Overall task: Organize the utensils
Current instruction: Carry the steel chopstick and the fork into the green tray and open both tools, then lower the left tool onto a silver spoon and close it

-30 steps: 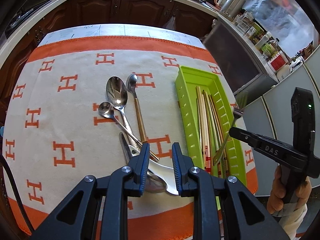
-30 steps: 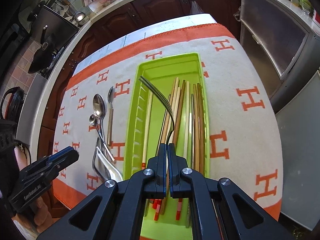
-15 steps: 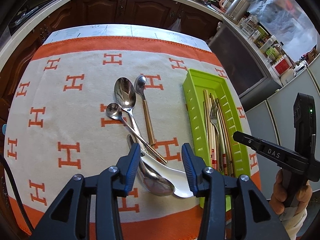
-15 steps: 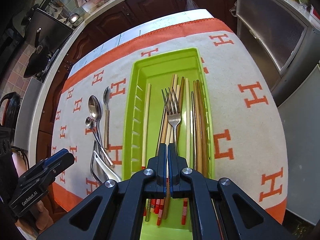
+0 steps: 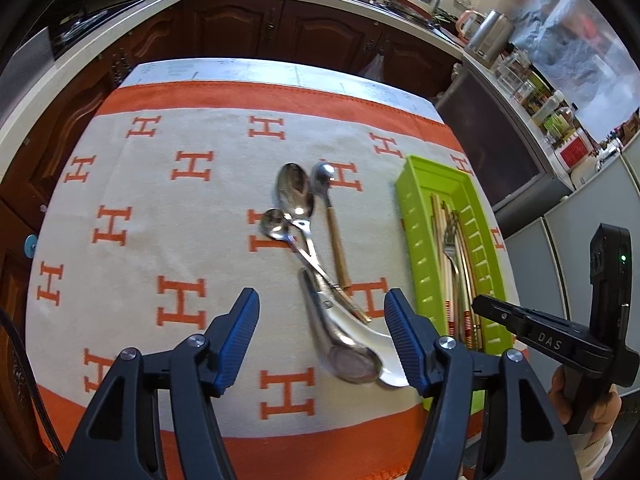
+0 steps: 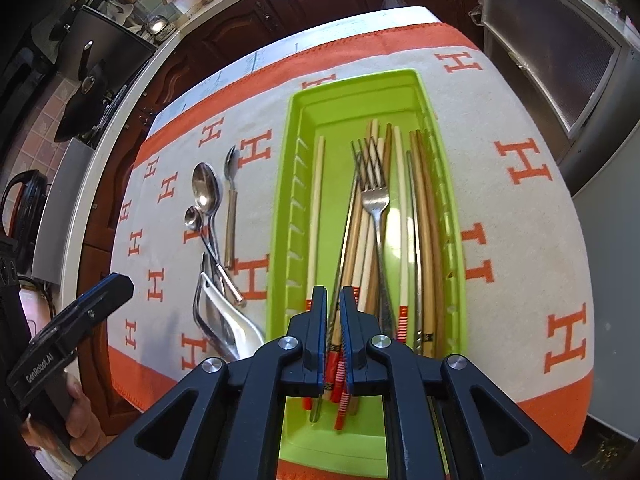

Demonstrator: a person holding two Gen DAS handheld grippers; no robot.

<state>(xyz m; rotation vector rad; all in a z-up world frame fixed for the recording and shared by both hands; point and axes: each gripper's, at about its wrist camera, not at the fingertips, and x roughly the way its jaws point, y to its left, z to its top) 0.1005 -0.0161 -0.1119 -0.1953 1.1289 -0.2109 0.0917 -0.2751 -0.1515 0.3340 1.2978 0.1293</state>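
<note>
A green tray (image 6: 452, 200) holds several chopsticks (image 6: 424, 216) and a steel fork (image 6: 374, 200) lying flat. The tray also shows in the left wrist view (image 5: 414, 216). Left of it, on the cloth, lie a large steel spoon (image 5: 296, 196), a small spoon (image 5: 274, 224), a wooden-handled spoon (image 5: 334, 232), a white ceramic spoon (image 5: 376, 340) and a steel ladle-like spoon (image 5: 348, 356). My left gripper (image 5: 322, 340) is wide open above the ceramic and steel spoons. My right gripper (image 6: 334, 320) is slightly open and empty over the tray's near end.
A white cloth with orange H marks (image 5: 180, 200) covers the table. Dark wooden cabinets (image 5: 240, 28) and a counter stand behind. Appliances (image 5: 500, 132) stand to the right, beyond the table edge. The right gripper shows at the left wrist view's right edge (image 5: 520, 324).
My right gripper let go of the fork, which now lies flat in the tray, and its jaws parted slightly. My left gripper opened wide above the spoons.
</note>
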